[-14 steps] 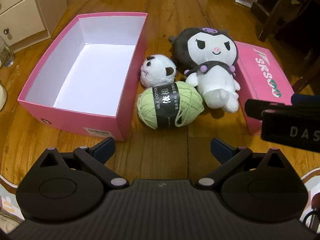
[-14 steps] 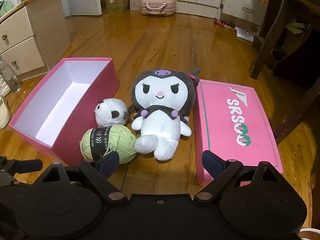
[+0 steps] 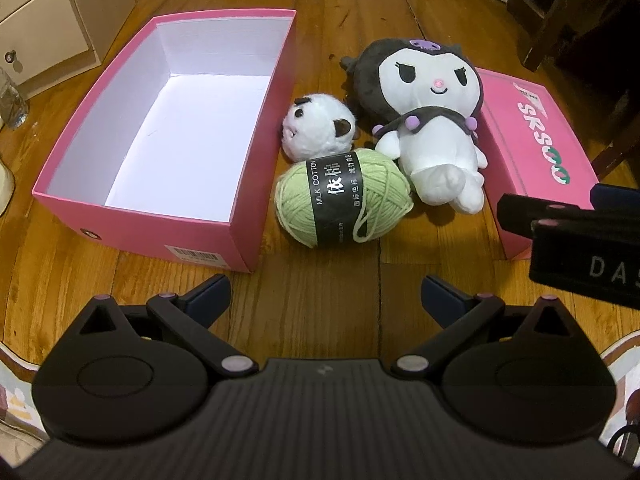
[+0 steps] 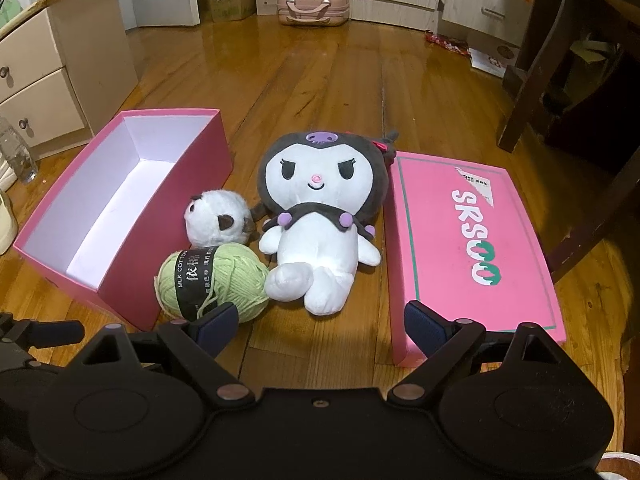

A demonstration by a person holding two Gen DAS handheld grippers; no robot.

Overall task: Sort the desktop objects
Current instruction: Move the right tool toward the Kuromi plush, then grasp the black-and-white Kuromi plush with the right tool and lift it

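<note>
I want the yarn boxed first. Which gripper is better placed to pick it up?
Probably the left gripper: it is open, the green yarn ball sits almost straight ahead of it, and the open pink box is beside it. The right gripper faces the large plush instead.

Yarn band (image 3: 335,196): I'm reading "MILK COTTON" beside Chinese characters too small to decipher.
Pink lid (image 4: 472,236): showing "SRSOO".
Right gripper (image 3: 592,256) body: I'm seeing "DA", possibly continuing.
</note>
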